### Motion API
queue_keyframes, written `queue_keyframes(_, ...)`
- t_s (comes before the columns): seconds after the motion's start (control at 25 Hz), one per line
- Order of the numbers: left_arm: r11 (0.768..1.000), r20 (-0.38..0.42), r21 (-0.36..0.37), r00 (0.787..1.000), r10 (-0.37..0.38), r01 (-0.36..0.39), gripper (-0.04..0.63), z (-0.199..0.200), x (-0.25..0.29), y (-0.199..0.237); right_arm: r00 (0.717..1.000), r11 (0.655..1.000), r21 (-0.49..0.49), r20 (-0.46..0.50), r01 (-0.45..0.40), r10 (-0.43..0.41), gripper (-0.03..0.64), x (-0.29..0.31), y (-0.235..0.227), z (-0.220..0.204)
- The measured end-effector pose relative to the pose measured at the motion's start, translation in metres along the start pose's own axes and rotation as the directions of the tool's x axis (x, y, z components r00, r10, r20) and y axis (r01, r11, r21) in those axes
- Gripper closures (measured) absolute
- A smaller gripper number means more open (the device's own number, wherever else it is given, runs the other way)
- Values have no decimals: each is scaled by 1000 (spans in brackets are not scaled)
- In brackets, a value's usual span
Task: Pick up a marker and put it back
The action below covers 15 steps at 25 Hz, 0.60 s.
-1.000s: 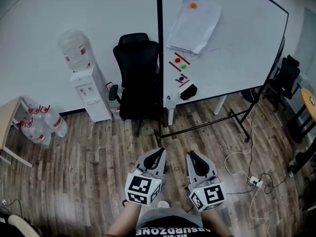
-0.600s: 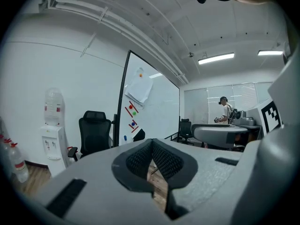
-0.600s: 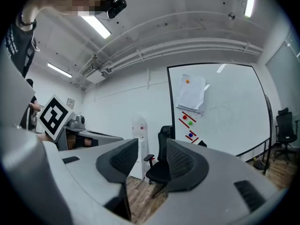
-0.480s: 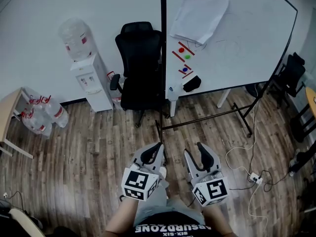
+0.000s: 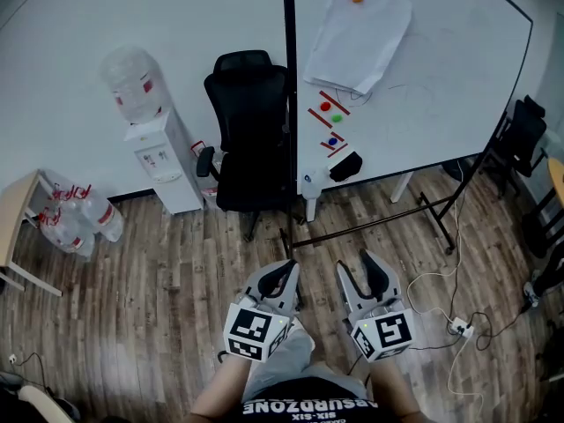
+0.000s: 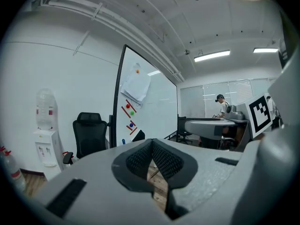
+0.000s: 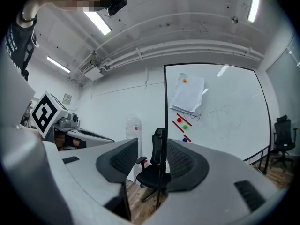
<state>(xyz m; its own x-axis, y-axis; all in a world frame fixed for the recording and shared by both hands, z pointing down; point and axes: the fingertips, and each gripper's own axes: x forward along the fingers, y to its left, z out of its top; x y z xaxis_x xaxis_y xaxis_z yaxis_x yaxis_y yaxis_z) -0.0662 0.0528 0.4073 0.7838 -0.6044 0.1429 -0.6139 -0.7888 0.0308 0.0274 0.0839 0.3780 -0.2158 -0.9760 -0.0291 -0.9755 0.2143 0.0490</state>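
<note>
Both tools low over the floor, markers far ahead.
The left tool (image 5: 284, 272) has its jaws pressed together on nothing. The right tool (image 5: 361, 267) has just been opening its jaws, which stand wide and empty. The red markers (image 5: 336, 103) sit on the whiteboard (image 5: 441, 60), well ahead of both tools.

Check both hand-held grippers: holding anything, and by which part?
Nothing is held. The left hand-held gripper is shut and empty; the right hand-held gripper has just been opening its jaws, with nothing between them.

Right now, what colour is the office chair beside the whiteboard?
The office chair is black, clearest in the head view.
</note>
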Motion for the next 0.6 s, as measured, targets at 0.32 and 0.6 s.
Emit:
queue_keyframes(0.32, 1000, -33, -21, 999, -3, 2, 588, -5, 48, 38, 999, 1000, -23, -33, 17, -18, 448, 47, -38, -9)
queue_keyframes(0.6, 999, -56, -45, 998, 11, -14, 588, -9, 80, 69, 999, 998, -64, -47, -6, 3, 449, 89, -65, -14)
